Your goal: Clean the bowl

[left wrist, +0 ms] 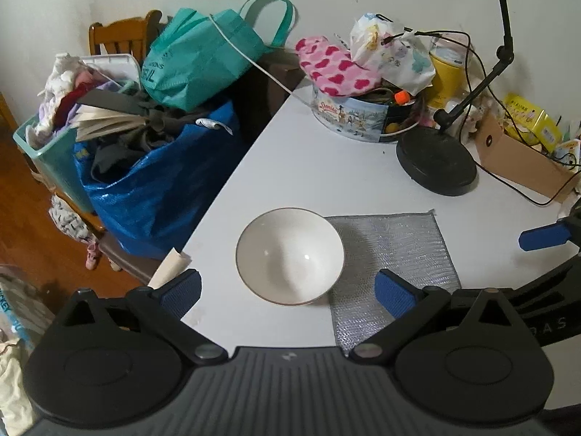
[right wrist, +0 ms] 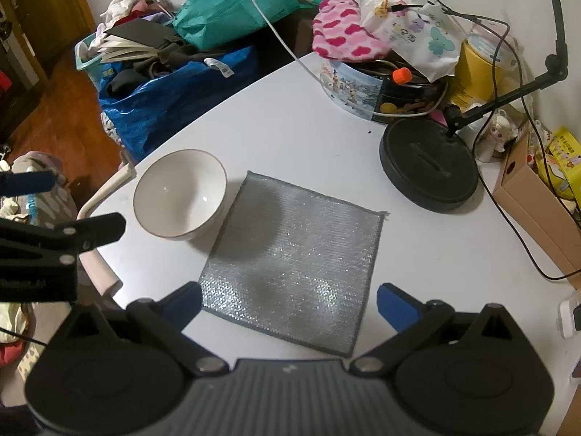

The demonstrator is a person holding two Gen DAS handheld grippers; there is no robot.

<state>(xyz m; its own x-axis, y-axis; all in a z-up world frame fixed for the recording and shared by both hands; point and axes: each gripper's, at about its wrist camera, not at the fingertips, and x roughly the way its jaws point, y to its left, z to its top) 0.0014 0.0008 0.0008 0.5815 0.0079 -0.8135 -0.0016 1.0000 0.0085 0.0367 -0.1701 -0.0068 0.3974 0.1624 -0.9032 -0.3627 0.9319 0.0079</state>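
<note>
One white bowl [left wrist: 289, 256] stands upright near the table's [left wrist: 308, 167] left edge, directly ahead of the left gripper [left wrist: 288, 290], whose jaws are spread wide and empty; the bowl lies between their lines. To its right, one silver-grey scouring cloth [right wrist: 290, 258] lies flat, its near-left corner by the bowl's base, square, no marked long axis. Right gripper [right wrist: 288, 303]: released, empty, cloth directly ahead. Judgement: left takes bowl, right takes cloth.
</note>
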